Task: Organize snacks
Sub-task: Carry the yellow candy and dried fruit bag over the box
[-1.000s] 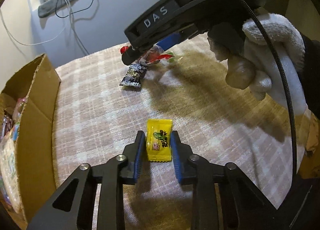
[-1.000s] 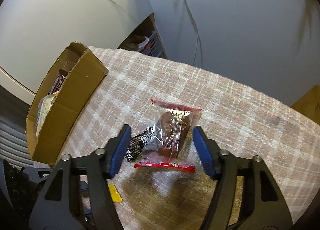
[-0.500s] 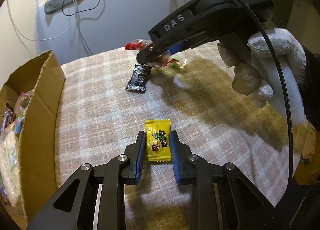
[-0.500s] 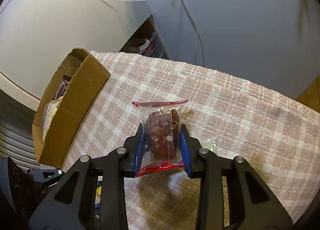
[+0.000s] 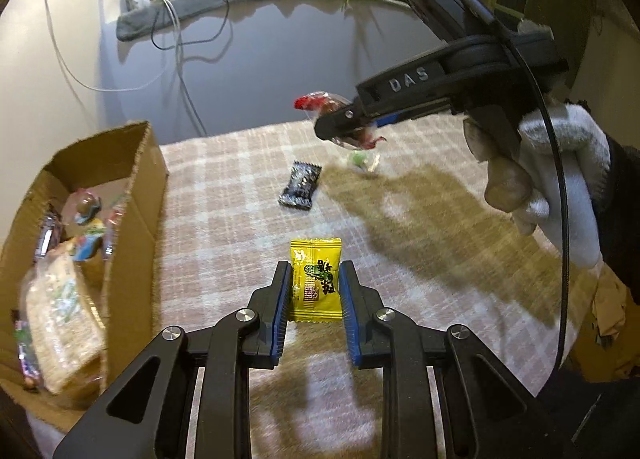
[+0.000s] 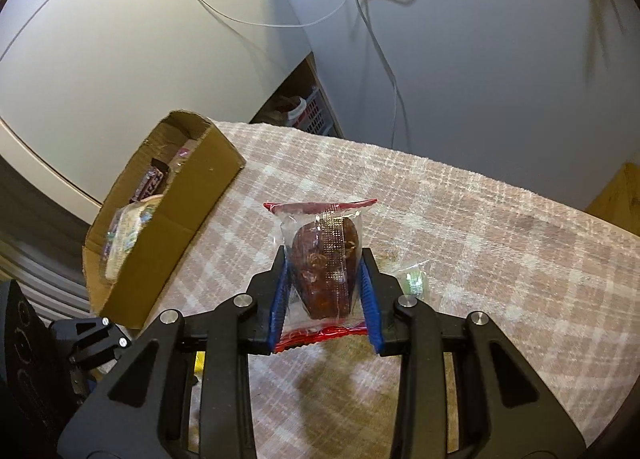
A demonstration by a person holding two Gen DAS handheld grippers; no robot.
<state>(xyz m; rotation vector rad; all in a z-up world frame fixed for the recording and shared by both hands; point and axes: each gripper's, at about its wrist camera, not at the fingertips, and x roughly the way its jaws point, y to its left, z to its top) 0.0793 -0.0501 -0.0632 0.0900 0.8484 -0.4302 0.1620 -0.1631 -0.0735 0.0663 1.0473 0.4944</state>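
My left gripper [image 5: 314,285] is shut on a yellow snack packet [image 5: 316,283] and holds it just above the checked cloth. My right gripper [image 6: 324,279] is shut on a clear packet with red ends and a brown snack inside [image 6: 324,263], lifted above the cloth; it also shows in the left wrist view [image 5: 340,119]. The open cardboard box [image 5: 136,195] [image 6: 176,219] stands at the left and holds several snacks.
A black snack packet [image 5: 301,184] lies on the cloth past my left gripper. A small clear packet with green [image 5: 362,159] [image 6: 414,279] lies beside it, under the right gripper. Wall and hanging cables stand behind the table.
My right gripper closed on the red-ended packet and lifted it off the cloth. My left gripper closed on the yellow packet and raised it slightly.
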